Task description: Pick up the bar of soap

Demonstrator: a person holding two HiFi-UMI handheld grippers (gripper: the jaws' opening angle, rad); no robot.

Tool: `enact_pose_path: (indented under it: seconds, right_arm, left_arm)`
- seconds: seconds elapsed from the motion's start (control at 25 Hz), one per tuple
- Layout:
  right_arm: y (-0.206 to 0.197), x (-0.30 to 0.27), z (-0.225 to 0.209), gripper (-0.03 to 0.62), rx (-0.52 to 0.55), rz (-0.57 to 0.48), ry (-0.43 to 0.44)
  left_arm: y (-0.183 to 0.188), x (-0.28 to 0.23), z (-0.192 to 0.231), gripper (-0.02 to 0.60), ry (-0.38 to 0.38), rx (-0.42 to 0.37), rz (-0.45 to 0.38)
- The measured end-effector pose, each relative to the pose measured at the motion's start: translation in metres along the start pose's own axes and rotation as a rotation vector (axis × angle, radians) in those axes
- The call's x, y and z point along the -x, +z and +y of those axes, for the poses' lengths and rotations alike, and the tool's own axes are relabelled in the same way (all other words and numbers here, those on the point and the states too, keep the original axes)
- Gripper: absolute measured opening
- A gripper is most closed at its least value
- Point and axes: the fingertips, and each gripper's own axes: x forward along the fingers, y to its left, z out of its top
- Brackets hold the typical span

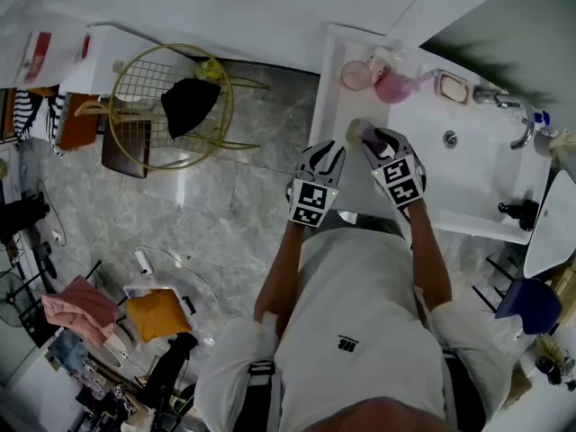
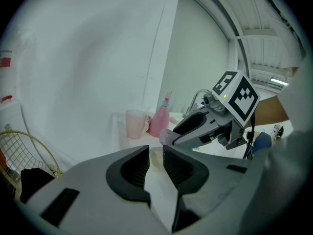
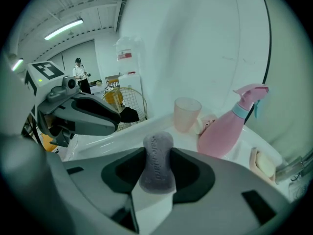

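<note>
The soap [image 3: 157,164] stands on end, pinched between the right gripper's [image 1: 369,137] jaws above the white counter [image 1: 353,180]. Just beside it, the left gripper [image 2: 155,154] is empty, its jaws a narrow gap apart. Behind stand a cup [image 3: 187,113] and a pink spray bottle [image 3: 226,132].

bar of soap [image 3: 157,153]: lower end hidden between jaws of right gripper [image 3: 157,176] | faucet [image 3: 295,172]: cut off by right edge

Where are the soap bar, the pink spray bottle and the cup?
bar of soap [image 3: 157,163]: right gripper view, middle of its lettered face.
pink spray bottle [image 3: 221,137]: right gripper view, its body.
cup [image 3: 187,114]: right gripper view, its side wall.
</note>
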Motion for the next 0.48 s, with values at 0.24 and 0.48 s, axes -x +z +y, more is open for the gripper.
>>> enact_pose_path:
  seconds: [0.24, 0.48]
  right_arm:
    - [0.005, 0.021, 0.005, 0.183, -0.019, -0.036, -0.051]
    - [0.003, 0.043, 0.005, 0.183, -0.041, -0.066, -0.099]
  left_arm:
    - [0.01, 0.01, -0.003, 0.101, -0.03, -0.035, -0.024]
    - [0.019, 0.014, -0.012, 0.102, -0.06, -0.066, -0.044]
